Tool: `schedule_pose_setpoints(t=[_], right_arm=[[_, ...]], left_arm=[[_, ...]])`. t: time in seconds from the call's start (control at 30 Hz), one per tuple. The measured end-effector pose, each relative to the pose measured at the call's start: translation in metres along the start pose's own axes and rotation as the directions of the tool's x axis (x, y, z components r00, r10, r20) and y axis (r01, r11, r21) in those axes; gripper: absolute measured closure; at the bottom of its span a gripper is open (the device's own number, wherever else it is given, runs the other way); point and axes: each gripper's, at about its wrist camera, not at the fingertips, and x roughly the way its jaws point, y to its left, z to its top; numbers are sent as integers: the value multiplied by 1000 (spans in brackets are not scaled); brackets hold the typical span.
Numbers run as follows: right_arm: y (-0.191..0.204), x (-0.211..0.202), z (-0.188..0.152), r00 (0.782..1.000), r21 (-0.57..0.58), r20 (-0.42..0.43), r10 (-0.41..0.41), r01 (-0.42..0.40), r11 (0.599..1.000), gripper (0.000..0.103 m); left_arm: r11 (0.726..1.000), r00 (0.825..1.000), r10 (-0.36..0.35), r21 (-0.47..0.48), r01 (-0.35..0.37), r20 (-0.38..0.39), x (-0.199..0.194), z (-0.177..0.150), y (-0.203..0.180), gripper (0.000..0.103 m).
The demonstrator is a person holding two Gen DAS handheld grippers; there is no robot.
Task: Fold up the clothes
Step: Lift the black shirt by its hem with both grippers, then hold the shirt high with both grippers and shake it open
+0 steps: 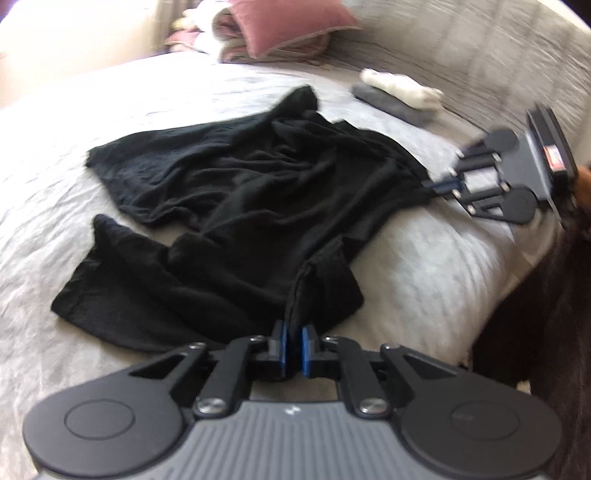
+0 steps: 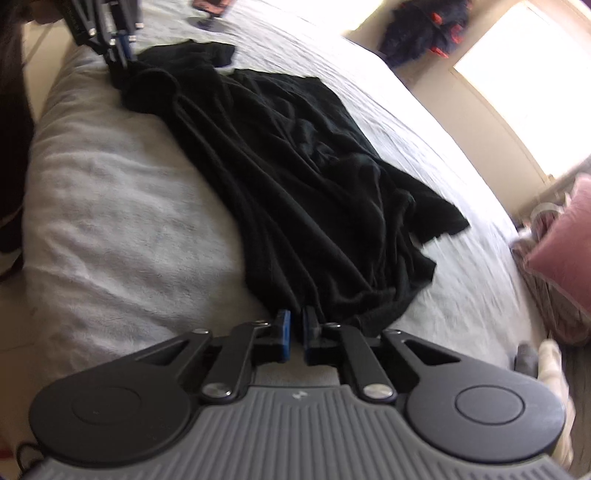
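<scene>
A crumpled black garment (image 1: pixel 258 192) lies spread on the pale grey bed cover (image 1: pixel 424 280). At the bottom of the left wrist view, my left gripper (image 1: pixel 294 334) is shut on a raised fold of the garment's near end. My right gripper (image 1: pixel 437 186) reaches in from the right and pinches the garment's far-right edge. In the right wrist view the garment (image 2: pixel 295 166) stretches away in long pleats from my right gripper (image 2: pixel 295 326), whose blue-padded jaws stand nearly together on its hem. My left gripper (image 2: pixel 123 51) holds the other end at the top left.
A pink cushion (image 1: pixel 291 26) and bundled fabrics sit at the bed's head. A folded grey cloth (image 1: pixel 391 105) with a white cloth (image 1: pixel 399 86) on it lies beyond the garment. The bed's edge drops off at the right (image 1: pixel 517 258). A dark clothes heap (image 2: pixel 424 29) lies near a bright window (image 2: pixel 524 66).
</scene>
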Motion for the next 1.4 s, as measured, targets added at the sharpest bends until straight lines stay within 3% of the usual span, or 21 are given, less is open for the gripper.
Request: schedule_pose_setpoints(t=[0.13, 0.23, 0.33, 0.5, 0.6, 0.93, 1.1, 1.4], right_arm=[[-13, 0, 2, 999, 153, 30, -38, 33, 988, 102], [-28, -4, 9, 991, 293, 69, -115, 90, 952, 102], [-46, -15, 19, 978, 430, 105, -182, 120, 895, 102], [-76, -47, 44, 941, 566, 167, -295, 154, 810, 102], [-89, -68, 63, 913, 587, 201, -356, 179, 790, 102], [-124, -141, 116, 807, 604, 290, -515, 263, 752, 102], [-136, -175, 131, 748, 607, 325, -579, 304, 734, 102], [-158, -230, 150, 641, 601, 400, -655, 356, 716, 102]], left_arm=[[992, 990, 119, -56, -114, 79, -4, 5, -2, 97], [974, 963, 218, -91, -206, 160, -14, 12, -6, 97], [945, 915, 323, -135, -298, 242, -30, 25, -9, 97], [908, 832, 417, -214, -361, 365, -69, 60, -10, 98], [885, 779, 465, -242, -397, 422, -93, 85, -13, 98], [830, 635, 557, -327, -453, 535, -173, 152, -34, 98], [812, 564, 572, -310, -495, 596, -208, 173, -62, 98], [800, 469, 564, -309, -515, 680, -265, 203, -92, 98]])
